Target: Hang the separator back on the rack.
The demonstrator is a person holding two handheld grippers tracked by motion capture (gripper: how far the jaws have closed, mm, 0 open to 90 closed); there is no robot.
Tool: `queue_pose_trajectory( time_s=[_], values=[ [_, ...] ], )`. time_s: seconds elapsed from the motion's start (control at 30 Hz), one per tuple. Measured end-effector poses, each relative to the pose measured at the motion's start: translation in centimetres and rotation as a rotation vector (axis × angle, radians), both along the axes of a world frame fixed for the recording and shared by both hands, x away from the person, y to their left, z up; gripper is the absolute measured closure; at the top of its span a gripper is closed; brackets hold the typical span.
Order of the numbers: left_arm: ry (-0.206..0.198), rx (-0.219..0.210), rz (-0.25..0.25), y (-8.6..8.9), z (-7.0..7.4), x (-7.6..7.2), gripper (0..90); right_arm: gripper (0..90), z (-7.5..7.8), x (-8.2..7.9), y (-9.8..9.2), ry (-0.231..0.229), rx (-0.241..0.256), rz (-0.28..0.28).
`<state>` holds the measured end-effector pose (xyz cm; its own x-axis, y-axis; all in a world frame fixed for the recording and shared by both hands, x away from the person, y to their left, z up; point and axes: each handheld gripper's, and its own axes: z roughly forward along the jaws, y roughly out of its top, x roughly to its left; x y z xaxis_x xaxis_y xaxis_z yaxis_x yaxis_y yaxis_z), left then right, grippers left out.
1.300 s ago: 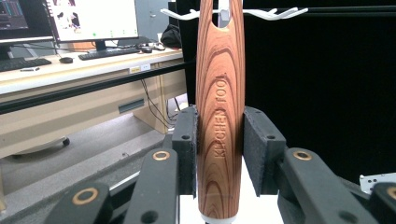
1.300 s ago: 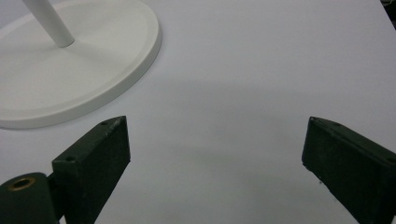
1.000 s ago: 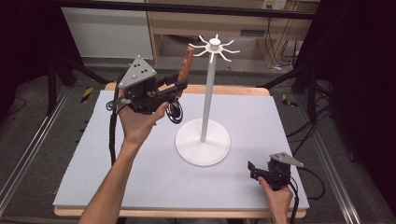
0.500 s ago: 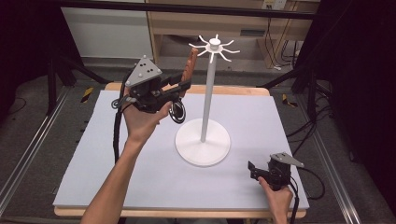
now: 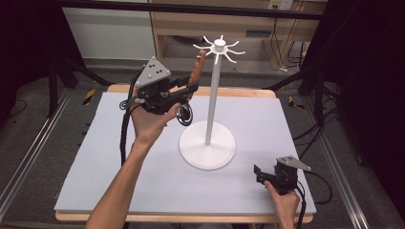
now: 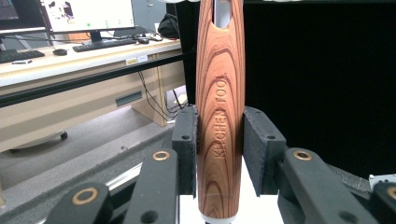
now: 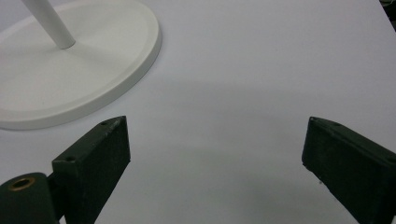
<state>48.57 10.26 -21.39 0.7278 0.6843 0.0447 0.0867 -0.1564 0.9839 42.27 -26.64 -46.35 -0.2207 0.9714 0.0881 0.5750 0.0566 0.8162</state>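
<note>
Left of the white stand [image 5: 208,143], the left hand-held gripper [image 5: 188,88] is raised above the surface [image 5: 286,119], pinching a wooden-handled utensil [image 5: 197,69]. Its long axis runs steeply upward, the handle's top leaning toward the stand's hook crown [image 5: 219,47] and reaching just beside the hooks. The left gripper view reads "KITCHEN TOOL" along the handle [image 6: 219,116] and shows a slot at its top, with both pads pressed to its sides. Compared with a second ago, the gripper has risen and the handle sits nearer the hooks. Right of the stand's base [image 7: 70,84], the right hand-held gripper [image 5: 260,173] rests low by the surface's near edge, jaws spread wide, unmoved.
</note>
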Motion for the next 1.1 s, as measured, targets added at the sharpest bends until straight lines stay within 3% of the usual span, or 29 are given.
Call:
queue_pose_trajectory(
  time_s=[0.7,1.1],
  values=[
    [0.002,-0.003,0.004,-0.90,-0.73,0.58,67.2,8.1,-0.03,0.03,0.11,0.002,-0.001,0.003],
    [-0.015,-0.004,0.018,-0.83,-0.89,0.54,64.6,8.1,-0.06,0.04,0.14,0.005,-0.003,0.004]
  ],
)
